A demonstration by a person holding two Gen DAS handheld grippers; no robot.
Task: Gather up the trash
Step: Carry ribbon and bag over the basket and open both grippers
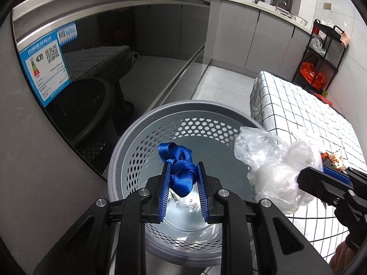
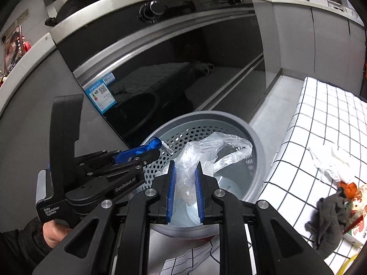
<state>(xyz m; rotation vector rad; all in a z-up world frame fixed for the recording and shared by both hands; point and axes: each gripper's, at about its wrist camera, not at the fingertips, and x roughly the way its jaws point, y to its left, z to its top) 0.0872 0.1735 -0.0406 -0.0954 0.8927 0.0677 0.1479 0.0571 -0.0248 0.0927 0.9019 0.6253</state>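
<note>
At the far left stands a dark glass appliance door (image 1: 96, 68) with a blue energy label (image 1: 44, 68); it plays no part here beyond hemming the bin in against the cabinets. Next to it the grey perforated bin (image 1: 146, 137) sits on the floor, mouth up, so that anything let go above it falls in.

Over the bin's near side hangs the left gripper (image 1: 183, 183), its fingers (image 1: 165, 183) pinching a knotted blue strap (image 1: 179, 167). The strap is clear of the bin wall and poised over the hollow, seemingly ready for dropping.

To its right the right gripper (image 2: 185, 183) comes in, fingers (image 2: 171, 183) pressed on a crumpled clear plastic bag (image 2: 213, 146). The loose end of the bag trails over the bin's opening, so a release should land it inside.

Furthest right, the desk with its white checked cloth (image 2: 321, 123) carries what is left: a white tissue (image 2: 332, 160), a grey rag (image 2: 330, 215) and a printed carton (image 2: 357, 217), lying together near the desk's edge and close to the bin.
</note>
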